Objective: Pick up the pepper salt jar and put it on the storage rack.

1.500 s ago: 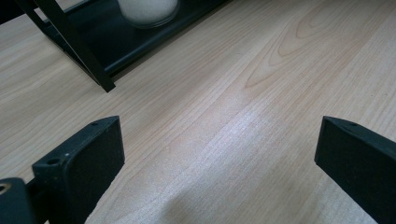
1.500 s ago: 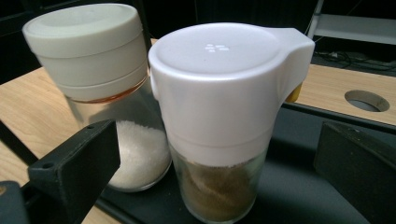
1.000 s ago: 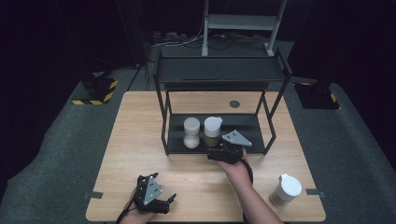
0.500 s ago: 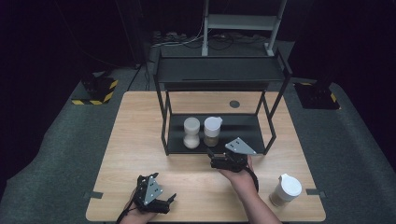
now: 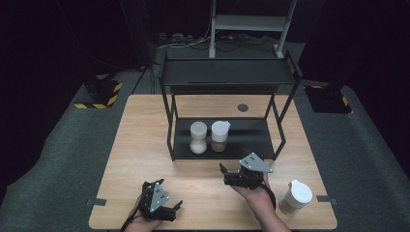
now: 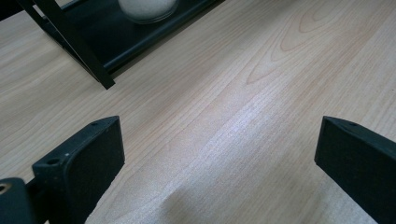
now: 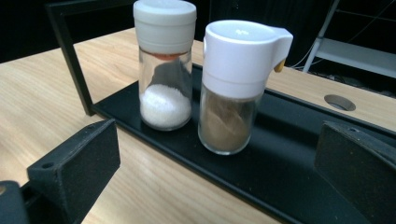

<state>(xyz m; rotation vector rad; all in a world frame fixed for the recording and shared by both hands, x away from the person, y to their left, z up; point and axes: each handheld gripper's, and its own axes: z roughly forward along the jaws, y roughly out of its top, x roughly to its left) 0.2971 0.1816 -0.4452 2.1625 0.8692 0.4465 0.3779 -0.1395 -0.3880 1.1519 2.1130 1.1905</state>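
On the wooden table (image 5: 145, 145) stands a black two-level rack (image 5: 227, 77), its lower shelf (image 7: 289, 177) carrying two jars side by side, close together. Toward the left of that shelf in the high view is a glass jar of white grains (image 7: 166, 70) with a pale screw cap; just beside it stands a glass jar of brown powder (image 7: 233, 88) under a white flip-spout lid. A third jar with a white lid (image 5: 296, 197) sits apart near the table's front right corner, outside the rack.

Just in front of the shelf's front edge, the right gripper (image 5: 232, 175) is held in a hand (image 5: 256, 193), pointing toward the two jars; its fingers (image 7: 74, 163) are spread wide and hold nothing, with both jars framed between them at a short remove. Near the table's front edge, well apart from the rack, the left gripper (image 5: 162, 205) has its fingers (image 6: 79, 158) likewise spread over bare wood, holding nothing.
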